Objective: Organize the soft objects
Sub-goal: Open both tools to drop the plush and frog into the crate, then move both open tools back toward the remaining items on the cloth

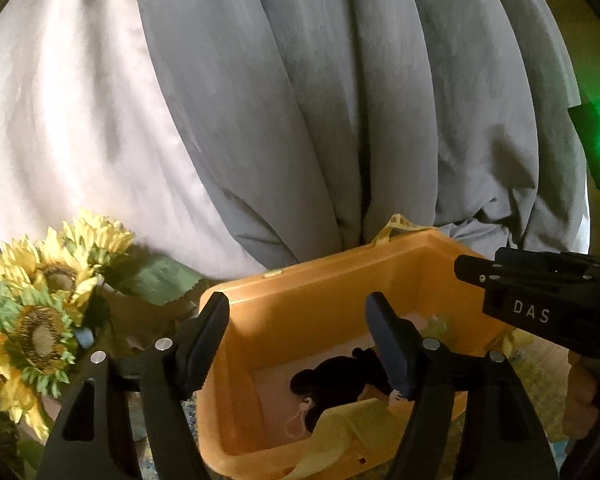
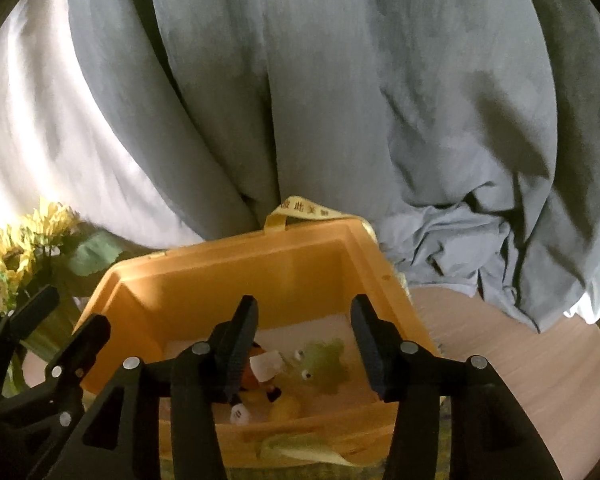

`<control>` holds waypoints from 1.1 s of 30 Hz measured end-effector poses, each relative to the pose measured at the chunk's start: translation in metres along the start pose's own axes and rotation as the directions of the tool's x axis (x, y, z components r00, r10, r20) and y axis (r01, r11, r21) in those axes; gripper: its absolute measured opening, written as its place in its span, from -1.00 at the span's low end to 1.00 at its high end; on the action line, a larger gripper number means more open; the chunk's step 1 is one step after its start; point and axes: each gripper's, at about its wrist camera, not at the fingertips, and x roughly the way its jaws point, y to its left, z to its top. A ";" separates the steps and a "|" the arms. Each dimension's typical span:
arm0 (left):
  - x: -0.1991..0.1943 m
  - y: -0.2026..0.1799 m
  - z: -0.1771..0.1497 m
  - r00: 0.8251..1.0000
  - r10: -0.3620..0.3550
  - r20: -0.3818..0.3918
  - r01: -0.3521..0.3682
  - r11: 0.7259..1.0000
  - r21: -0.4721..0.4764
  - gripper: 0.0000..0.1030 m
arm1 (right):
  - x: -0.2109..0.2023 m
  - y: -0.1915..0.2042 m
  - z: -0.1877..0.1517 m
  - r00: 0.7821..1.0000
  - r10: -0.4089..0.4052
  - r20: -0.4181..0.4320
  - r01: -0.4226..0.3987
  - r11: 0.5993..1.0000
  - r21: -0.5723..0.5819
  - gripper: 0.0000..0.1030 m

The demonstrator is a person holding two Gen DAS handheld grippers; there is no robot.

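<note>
1. We hold the left gripper above the near-left part of the orange plastic bin. Its jaws stand apart and grasp nothing.
2. We hold the right gripper above the near-right part of the bin. Its jaws are likewise released and empty.
3. The soft objects lie on the bin floor: a black plush toy with a yellow cloth against the near wall, a green frog plush toward the far-right corner, and a small orange and black plush beside it.
4. A yellow ribbon handle rises from the far rim of the bin.
5. Artificial sunflowers stand left of the bin; grey and white curtains hang just behind it.
6. Risk: both grippers crowd the bin opening. We judge that a simultaneous descent could make the fingers collide.
7. Risk: the plush toys overlap. A closing jaw may pinch two together, or snag the yellow cloth.
8. Risk: a wide leftward swing could strike the sunflowers.
</note>
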 end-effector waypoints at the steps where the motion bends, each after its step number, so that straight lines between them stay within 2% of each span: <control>1: -0.004 0.000 0.001 1.000 0.001 0.006 -0.001 1.000 -0.002 0.39 | -0.004 0.000 0.001 1.000 0.000 0.005 0.000 1.000 0.001 -0.02; 15: -0.074 -0.003 -0.001 0.997 0.005 0.071 -0.005 1.000 -0.001 0.48 | -0.079 0.003 -0.006 0.993 -0.052 0.104 0.053 0.999 -0.007 0.31; 27: -0.129 -0.012 -0.020 0.997 -0.012 0.080 0.011 1.000 0.009 0.48 | -0.136 -0.003 -0.033 0.984 -0.100 0.145 0.100 0.995 0.004 0.41; 33: -0.146 -0.020 -0.031 0.997 -0.040 0.067 0.039 0.999 0.018 0.48 | -0.154 -0.010 -0.050 0.985 -0.118 0.130 0.114 0.993 0.036 0.42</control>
